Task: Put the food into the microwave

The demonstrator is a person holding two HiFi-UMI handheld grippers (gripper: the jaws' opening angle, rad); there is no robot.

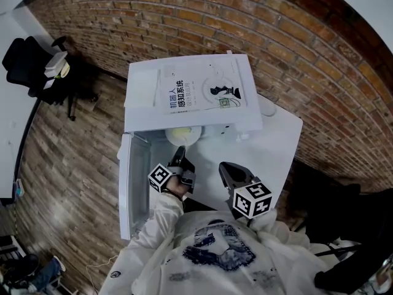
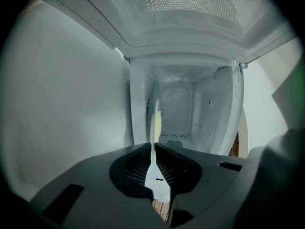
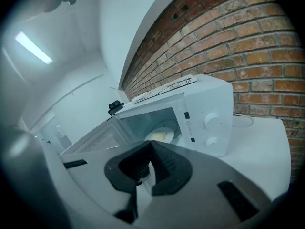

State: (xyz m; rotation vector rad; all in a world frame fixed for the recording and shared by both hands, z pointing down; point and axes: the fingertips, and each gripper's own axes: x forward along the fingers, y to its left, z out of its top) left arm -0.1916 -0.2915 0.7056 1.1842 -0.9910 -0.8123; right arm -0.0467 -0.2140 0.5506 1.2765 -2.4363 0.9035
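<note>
A white plate (image 1: 184, 135) of pale yellow food sits in the mouth of the white microwave (image 1: 147, 91), whose door (image 1: 132, 183) hangs open to the left. My left gripper (image 1: 179, 153) reaches to the plate's near rim. In the left gripper view the plate (image 2: 155, 120) shows edge-on between the jaws, and the left gripper (image 2: 153, 146) is shut on its rim, facing the microwave cavity (image 2: 190, 109). My right gripper (image 1: 228, 172) hovers over the table to the right, shut on nothing. The right gripper (image 3: 151, 147) looks toward the microwave (image 3: 209, 109), with the plate (image 3: 161, 135) inside.
A book (image 1: 202, 94) lies on top of the microwave. The white table (image 1: 279, 140) stands against a brick wall (image 1: 295, 35). A black office chair (image 1: 37, 66) is at the far left on the wooden floor.
</note>
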